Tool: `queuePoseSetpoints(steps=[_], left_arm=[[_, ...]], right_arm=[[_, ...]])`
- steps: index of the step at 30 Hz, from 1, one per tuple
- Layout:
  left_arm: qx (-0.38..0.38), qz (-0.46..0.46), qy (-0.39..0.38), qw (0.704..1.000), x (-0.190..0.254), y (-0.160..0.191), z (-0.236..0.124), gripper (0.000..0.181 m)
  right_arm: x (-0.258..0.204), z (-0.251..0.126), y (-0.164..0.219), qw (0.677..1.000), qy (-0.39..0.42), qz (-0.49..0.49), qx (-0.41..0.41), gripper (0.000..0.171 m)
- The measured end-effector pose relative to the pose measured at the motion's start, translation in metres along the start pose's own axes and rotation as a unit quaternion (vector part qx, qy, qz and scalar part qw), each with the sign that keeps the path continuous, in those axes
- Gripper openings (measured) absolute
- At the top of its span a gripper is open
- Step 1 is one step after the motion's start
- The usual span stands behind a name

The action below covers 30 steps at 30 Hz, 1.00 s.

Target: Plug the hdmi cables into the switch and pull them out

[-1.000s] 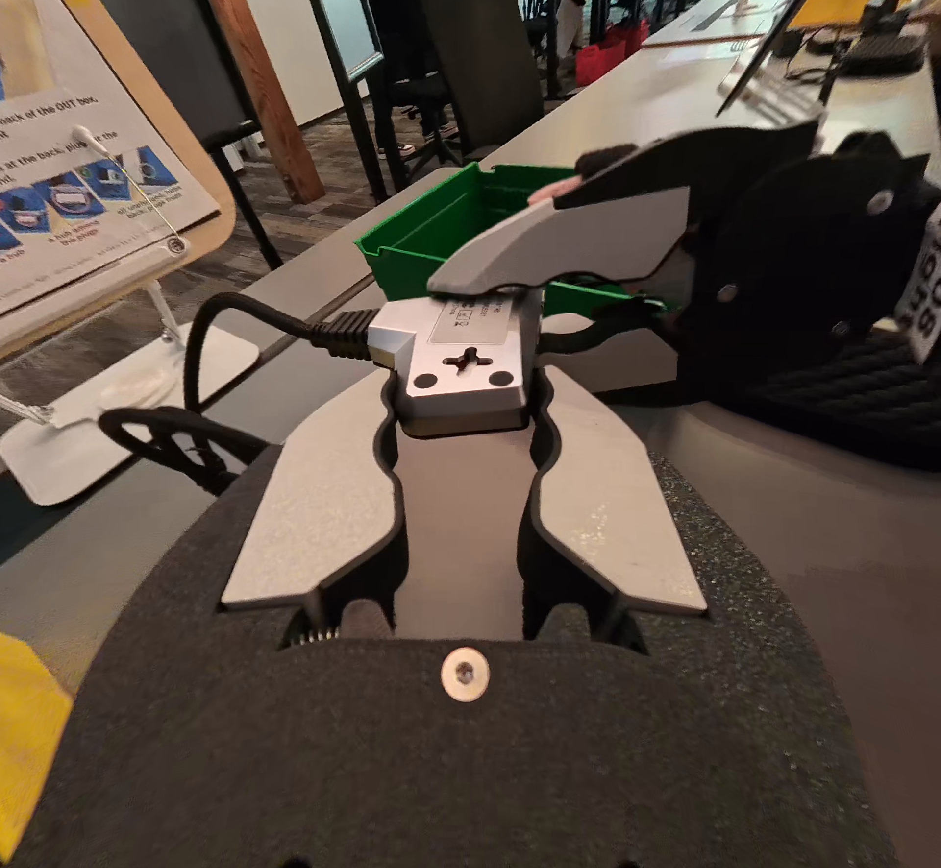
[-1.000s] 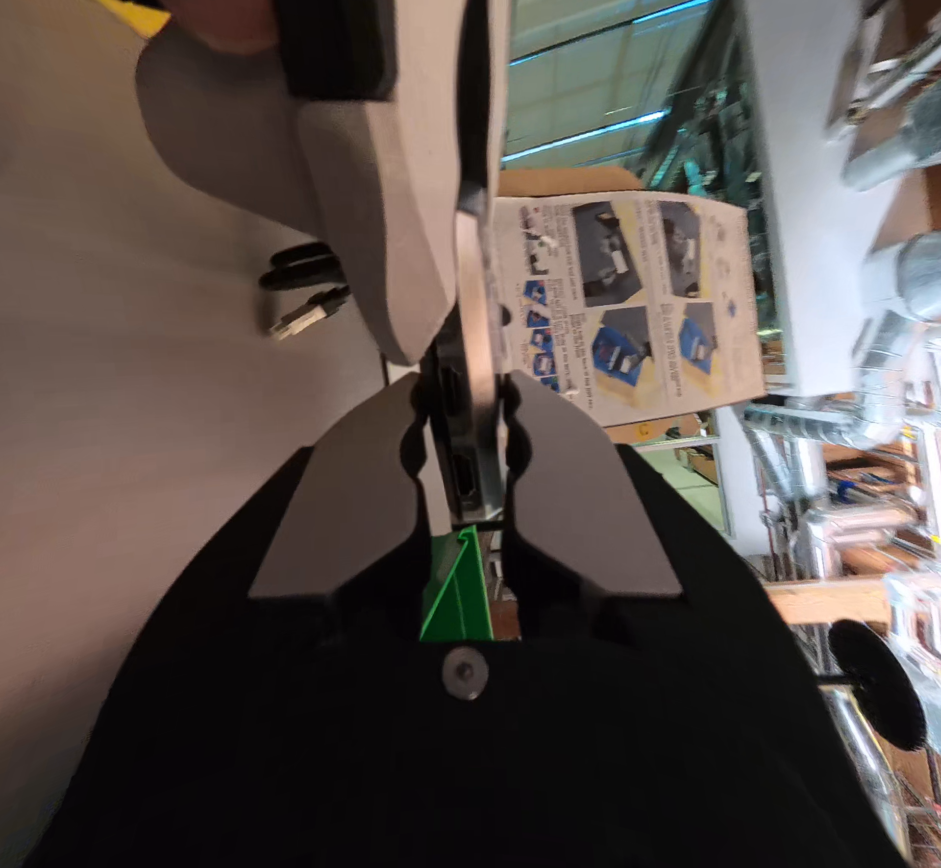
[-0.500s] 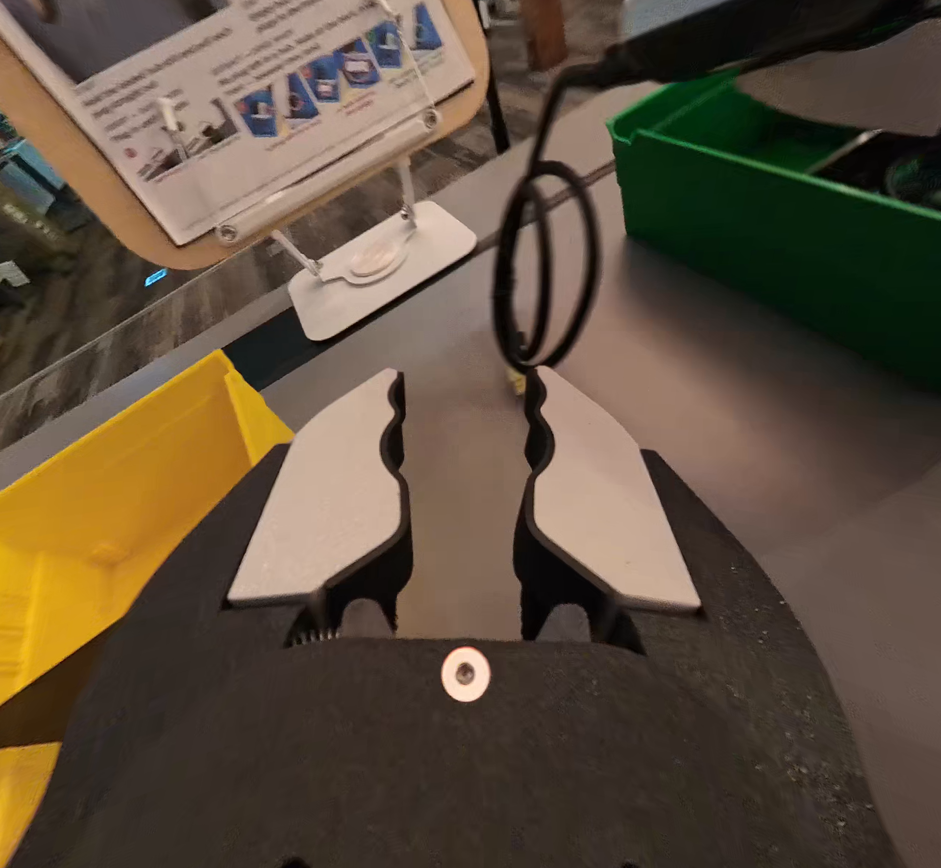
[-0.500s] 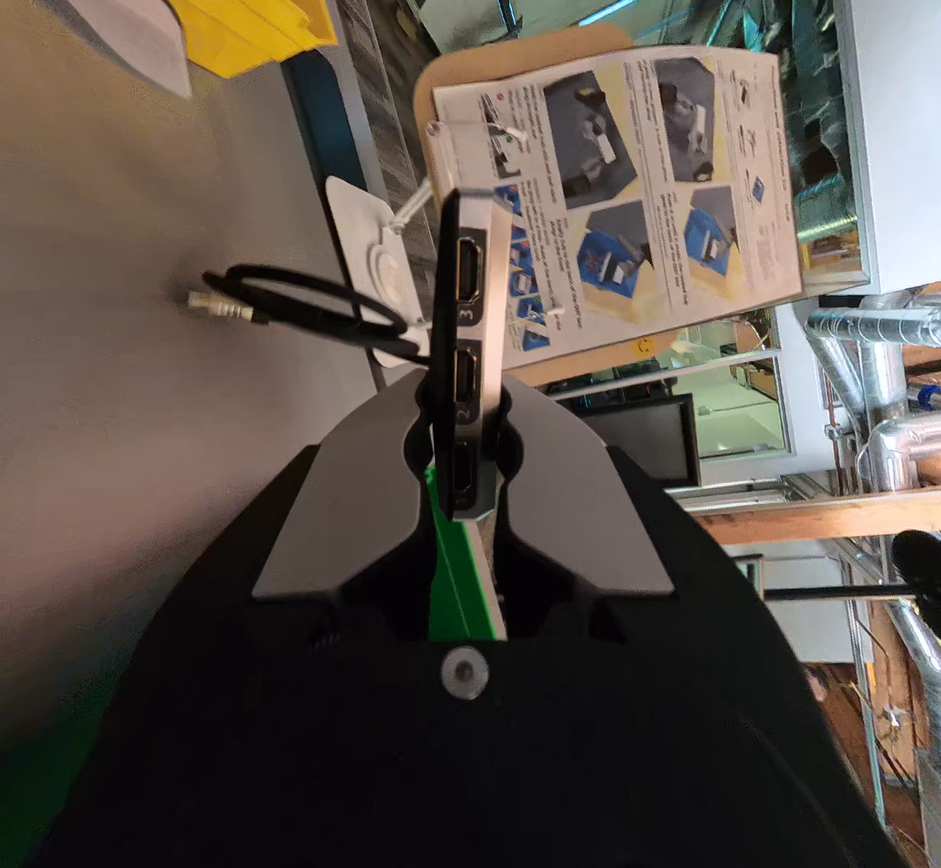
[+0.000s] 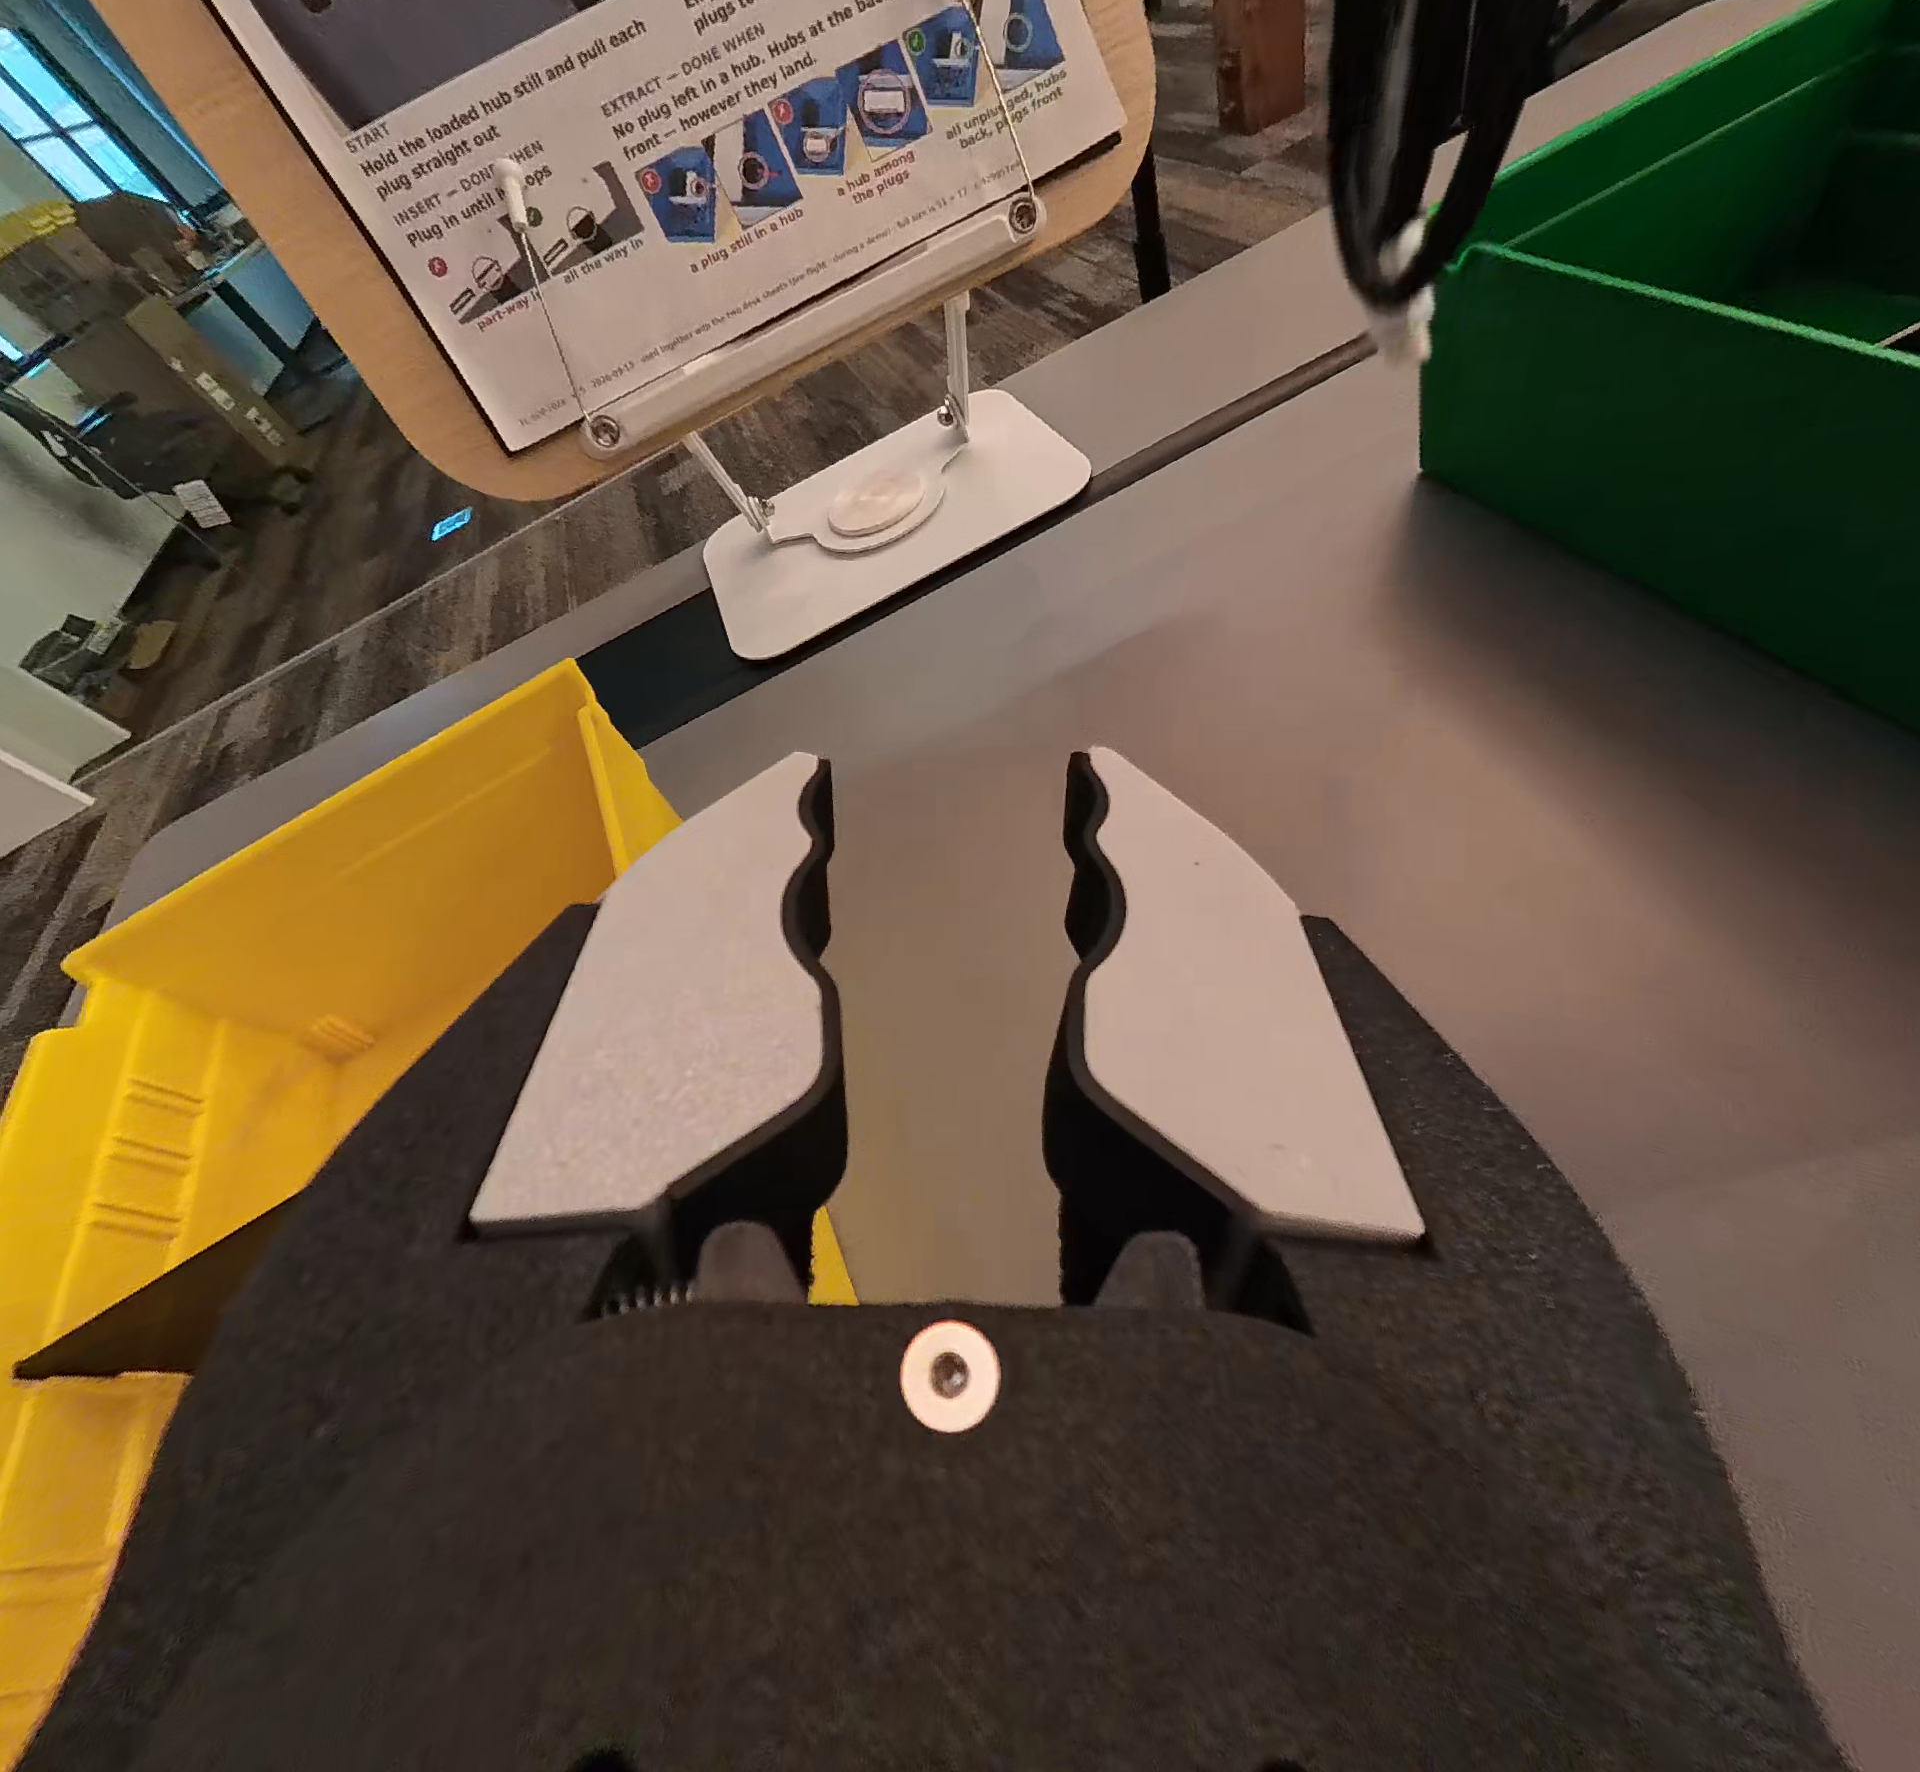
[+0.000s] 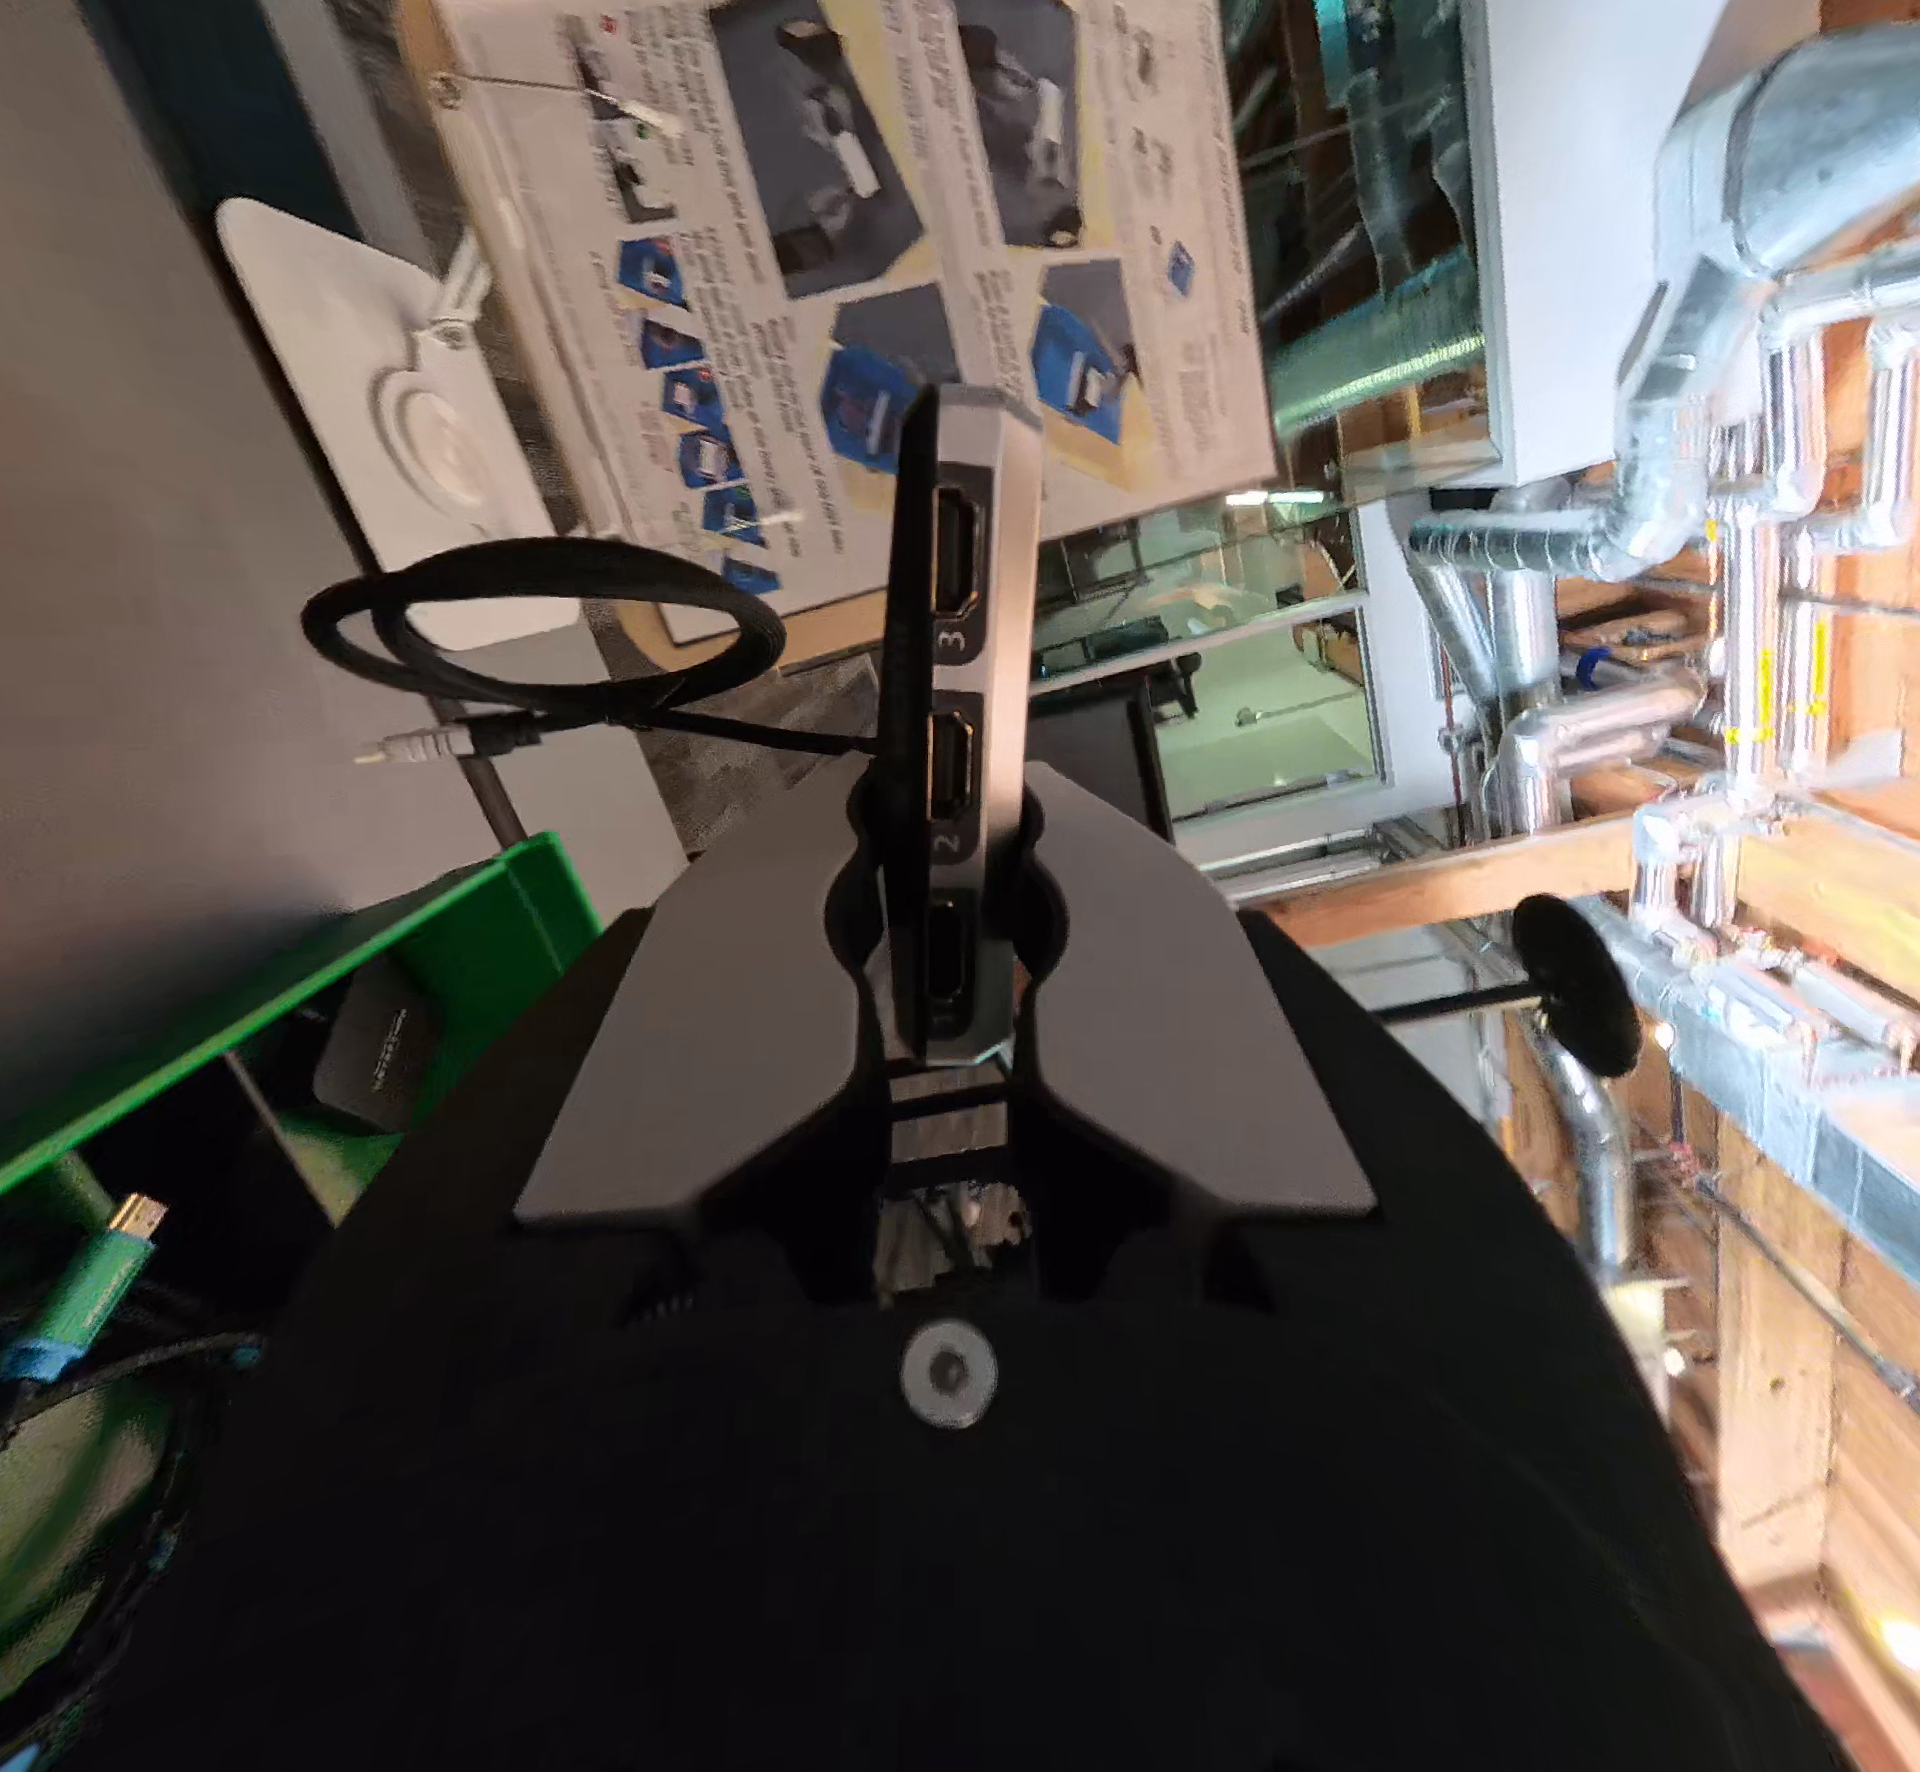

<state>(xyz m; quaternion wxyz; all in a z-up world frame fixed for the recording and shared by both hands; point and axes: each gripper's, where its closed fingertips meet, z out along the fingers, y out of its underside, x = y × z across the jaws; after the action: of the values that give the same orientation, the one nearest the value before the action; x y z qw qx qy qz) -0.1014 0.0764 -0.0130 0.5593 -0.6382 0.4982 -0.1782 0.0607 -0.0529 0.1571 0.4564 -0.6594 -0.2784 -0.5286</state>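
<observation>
Left view only: my left gripper [image 5: 948, 901] — jaws apart, empty, above the tabletop [image 5: 1351, 735]; yellow bin [image 5: 312, 943].
Right view only: my right gripper [image 6: 945, 901] — jaws clamped on the switch [image 6: 961, 683]; numbered ports.

Mostly plastic, metal and matt grey from where I sit.
I see a brushed-metal switch [image 6: 1003, 642], its braided black cable [image 6: 540, 621], glossy green bin [image 5: 1704, 392] and yellow bin [image 5: 312, 943] plastic, a smooth matt table [image 5: 1403, 787], and a wooden-looking board [image 5: 1117, 153] bearing paper.

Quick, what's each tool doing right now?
Left tool: open, holding nothing.
Right tool: closed on the switch, its cable dangling.
</observation>
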Motion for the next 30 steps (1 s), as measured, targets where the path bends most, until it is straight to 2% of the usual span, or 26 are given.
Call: queuePoseSetpoints(steps=[5, 8, 14, 17, 21, 25, 27, 30], left_arm=[[-0.012, 0.002, -0.003, 1.000, -0.004, 0.010, 0.003, 0.043], [-0.018, -0.003, 0.000, 1.000, -0.005, 0.013, 0.006, 0.043], [-0.025, 0.017, 0.000, 1.000, 0.000, 0.017, 0.009, 0.043], [-0.033, 0.022, 0.003, 0.999, 0.003, 0.020, 0.011, 0.043], [-0.041, 0.038, 0.004, 0.998, 0.009, 0.022, 0.015, 0.043], [-0.044, 0.055, 0.003, 0.998, 0.015, 0.023, 0.016, 0.042], [-0.044, 0.063, 0.000, 0.997, 0.016, 0.023, 0.017, 0.042], [-0.046, 0.069, 0.002, 0.997, 0.019, 0.024, 0.018, 0.042]], right_arm=[[0.048, -0.010, 0.032, 0.990, -0.043, 0.125, -0.052, 0.020], [0.046, -0.008, 0.064, 0.970, -0.105, 0.194, -0.104, 0.020], [-0.002, 0.011, 0.142, 0.942, -0.142, 0.218, -0.211, 0.021], [-0.047, 0.012, 0.168, 0.907, -0.216, 0.238, -0.271, 0.021], [-0.093, 0.020, 0.195, 0.876, -0.282, 0.206, -0.333, 0.021], [-0.123, 0.051, 0.214, 0.878, -0.314, 0.164, -0.320, 0.022], [-0.131, 0.065, 0.221, 0.874, -0.325, 0.176, -0.315, 0.022], [-0.137, 0.082, 0.207, 0.892, -0.355, 0.152, -0.236, 0.023]])
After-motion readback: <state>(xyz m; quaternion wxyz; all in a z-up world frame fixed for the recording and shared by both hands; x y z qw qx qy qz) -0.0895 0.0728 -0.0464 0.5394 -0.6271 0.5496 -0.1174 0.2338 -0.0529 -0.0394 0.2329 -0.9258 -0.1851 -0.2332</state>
